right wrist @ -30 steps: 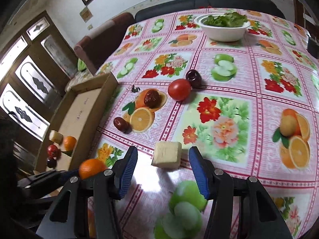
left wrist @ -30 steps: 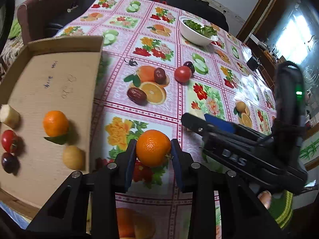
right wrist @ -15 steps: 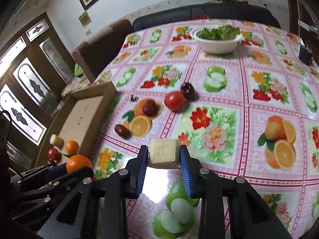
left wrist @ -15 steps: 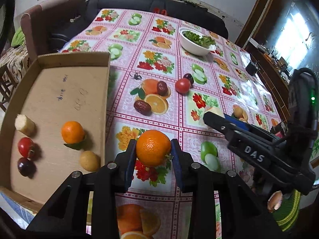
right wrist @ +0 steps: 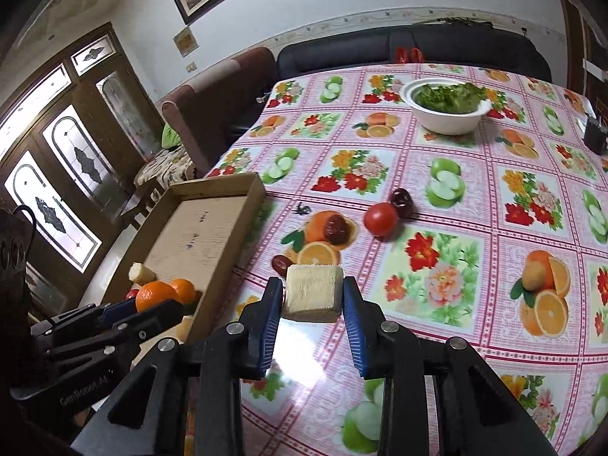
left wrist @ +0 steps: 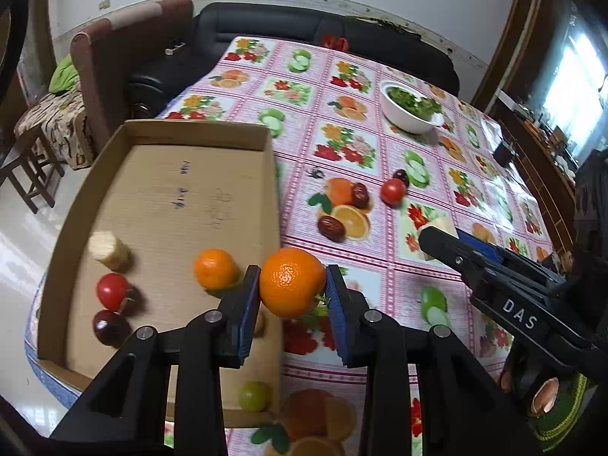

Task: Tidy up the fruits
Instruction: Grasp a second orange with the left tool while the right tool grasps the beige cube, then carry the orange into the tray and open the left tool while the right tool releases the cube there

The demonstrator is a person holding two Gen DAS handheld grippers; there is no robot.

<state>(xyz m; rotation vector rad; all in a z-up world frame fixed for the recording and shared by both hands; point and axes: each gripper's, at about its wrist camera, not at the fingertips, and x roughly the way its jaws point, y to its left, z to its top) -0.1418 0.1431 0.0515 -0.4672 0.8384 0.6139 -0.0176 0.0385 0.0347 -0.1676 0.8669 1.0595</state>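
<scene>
My left gripper (left wrist: 292, 294) is shut on an orange (left wrist: 292, 288) and holds it in the air above the right wall of the cardboard tray (left wrist: 171, 190). My right gripper (right wrist: 312, 298) is shut on a pale cube-shaped fruit piece (right wrist: 312, 292), lifted off the flowered tablecloth (right wrist: 456, 197). In the tray lie a pale cylinder chunk (left wrist: 108, 250), a second orange (left wrist: 214, 268), a red tomato (left wrist: 112, 290), a dark plum (left wrist: 110, 326) and a yellow-green fruit (left wrist: 254, 395). On the cloth remain a tomato (right wrist: 381, 219), a dark plum (right wrist: 402, 199) and two dates (right wrist: 335, 228) (right wrist: 280, 264).
A white bowl of greens (right wrist: 446, 110) stands at the far side of the table. A small dark object (right wrist: 594, 133) sits at the right edge. A brown armchair (right wrist: 212, 106) and a black sofa (right wrist: 418, 49) border the table beyond the tray.
The right gripper's jaws closed on the pale cube and raised it off the cloth. The left gripper carried the orange up and leftward, from over the cloth to the tray's right wall.
</scene>
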